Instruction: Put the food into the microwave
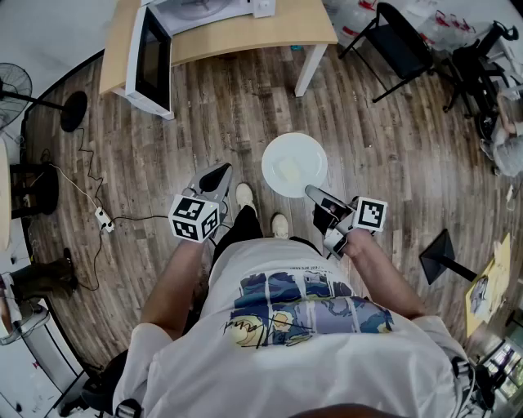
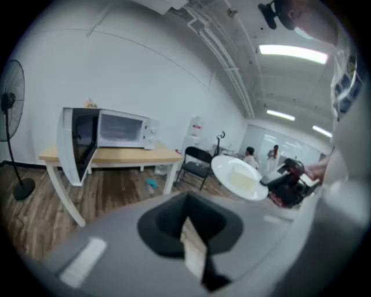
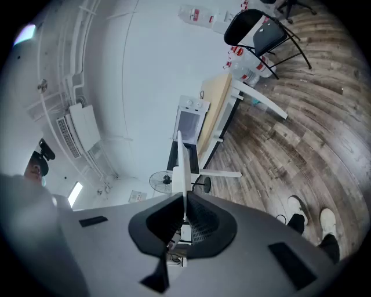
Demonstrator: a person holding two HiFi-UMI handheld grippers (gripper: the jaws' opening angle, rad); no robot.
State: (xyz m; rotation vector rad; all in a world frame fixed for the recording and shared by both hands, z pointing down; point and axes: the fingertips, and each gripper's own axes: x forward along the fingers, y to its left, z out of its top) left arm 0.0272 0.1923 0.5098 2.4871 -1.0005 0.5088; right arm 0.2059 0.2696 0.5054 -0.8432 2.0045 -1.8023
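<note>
A white plate with a pale slab of food hangs above the wood floor, level in front of me. My right gripper is shut on its near rim. In the right gripper view the plate stands edge-on between the jaws. My left gripper is to the left of the plate, apart from it, shut and with nothing in it. The left gripper view shows the plate at the right. The white microwave sits on a wooden table, its door swung open toward me.
A standing fan is at the far left and a power strip with cable lies on the floor. A black folding chair stands right of the table. Bags and clutter are at the back right.
</note>
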